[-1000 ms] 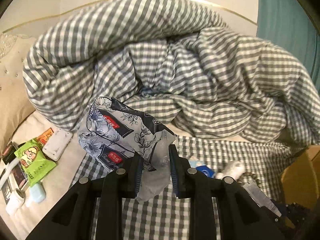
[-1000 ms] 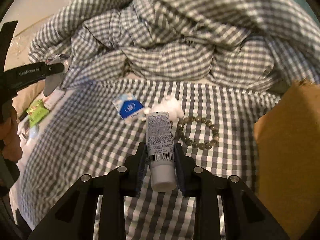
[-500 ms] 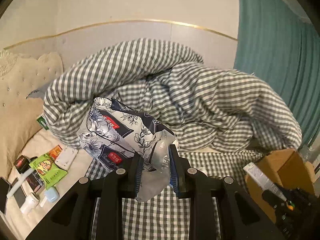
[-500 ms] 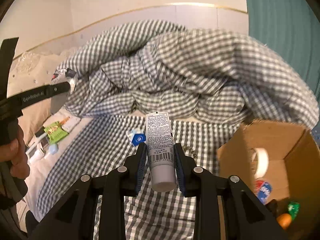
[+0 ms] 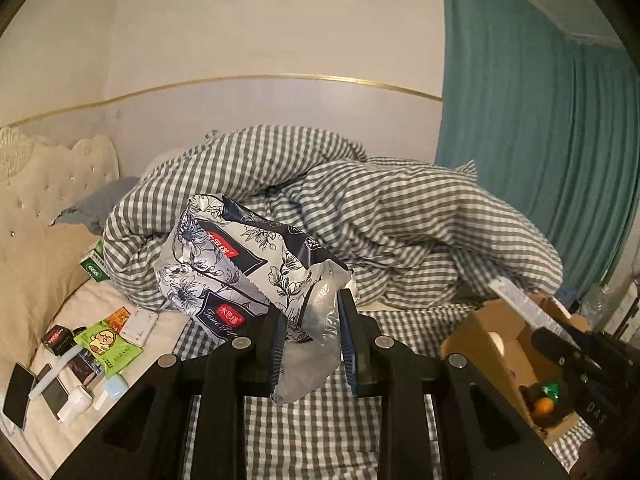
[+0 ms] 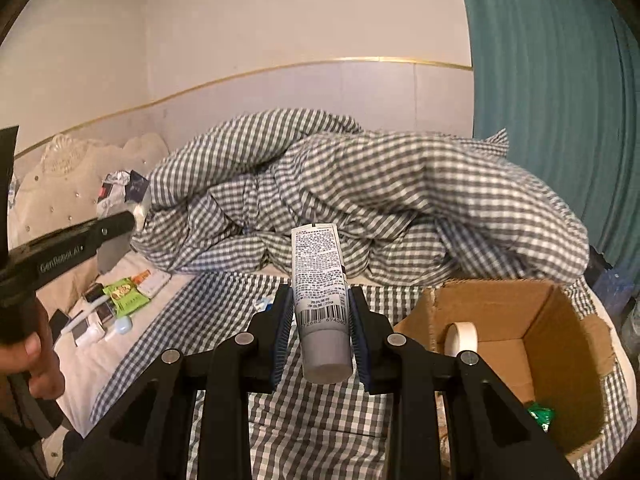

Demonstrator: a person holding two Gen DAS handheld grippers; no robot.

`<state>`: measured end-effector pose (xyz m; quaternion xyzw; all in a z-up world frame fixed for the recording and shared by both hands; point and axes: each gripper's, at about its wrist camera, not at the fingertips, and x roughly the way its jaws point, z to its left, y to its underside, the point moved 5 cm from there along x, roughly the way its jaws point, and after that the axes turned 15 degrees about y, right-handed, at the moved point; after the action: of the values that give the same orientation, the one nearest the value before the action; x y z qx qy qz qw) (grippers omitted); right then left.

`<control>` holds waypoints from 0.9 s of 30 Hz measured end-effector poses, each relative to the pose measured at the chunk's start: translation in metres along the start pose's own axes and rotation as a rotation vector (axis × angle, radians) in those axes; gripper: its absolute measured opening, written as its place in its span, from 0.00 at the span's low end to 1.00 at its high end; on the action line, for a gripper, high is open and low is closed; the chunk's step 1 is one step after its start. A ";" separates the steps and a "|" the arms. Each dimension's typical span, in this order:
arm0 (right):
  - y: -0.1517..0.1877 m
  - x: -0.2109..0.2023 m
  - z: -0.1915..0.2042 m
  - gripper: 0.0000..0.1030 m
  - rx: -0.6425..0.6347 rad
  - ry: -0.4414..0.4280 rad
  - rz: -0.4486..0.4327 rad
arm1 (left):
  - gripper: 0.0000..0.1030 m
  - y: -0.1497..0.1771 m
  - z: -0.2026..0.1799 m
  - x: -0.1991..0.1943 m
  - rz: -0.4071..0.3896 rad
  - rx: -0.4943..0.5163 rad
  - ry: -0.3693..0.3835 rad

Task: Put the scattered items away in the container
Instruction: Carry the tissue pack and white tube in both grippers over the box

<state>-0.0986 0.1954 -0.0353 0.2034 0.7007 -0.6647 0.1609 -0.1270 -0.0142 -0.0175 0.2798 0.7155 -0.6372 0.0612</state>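
My left gripper is shut on the clear end flap of a floral tissue pack, held in the air above the checked bed sheet. My right gripper is shut on a grey tube with a barcode, held upright just left of the open cardboard box. The box also shows in the left wrist view at the lower right, with the right gripper and tube over it. The left gripper and tissue pack show at the left of the right wrist view.
A crumpled checked duvet fills the back of the bed. Small items lie at the left: a green packet, phones, a white case, a green box. The cardboard box holds a tape roll, a green packet and an orange object. A teal curtain hangs at right.
Both grippers have risen from the bed with their items. The right gripper has carried the tube toward the box, which has come into view; the beads and blue packet have dropped out of sight.
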 end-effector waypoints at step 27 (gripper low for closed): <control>0.000 -0.058 -0.135 0.27 0.104 0.155 -0.052 | 0.24 0.016 -0.157 0.010 0.025 0.095 0.180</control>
<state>-0.0423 0.3263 0.0023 0.2441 0.6807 -0.6863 0.0779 -0.0856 0.1383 -0.0078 0.3474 0.6834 -0.6420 -0.0090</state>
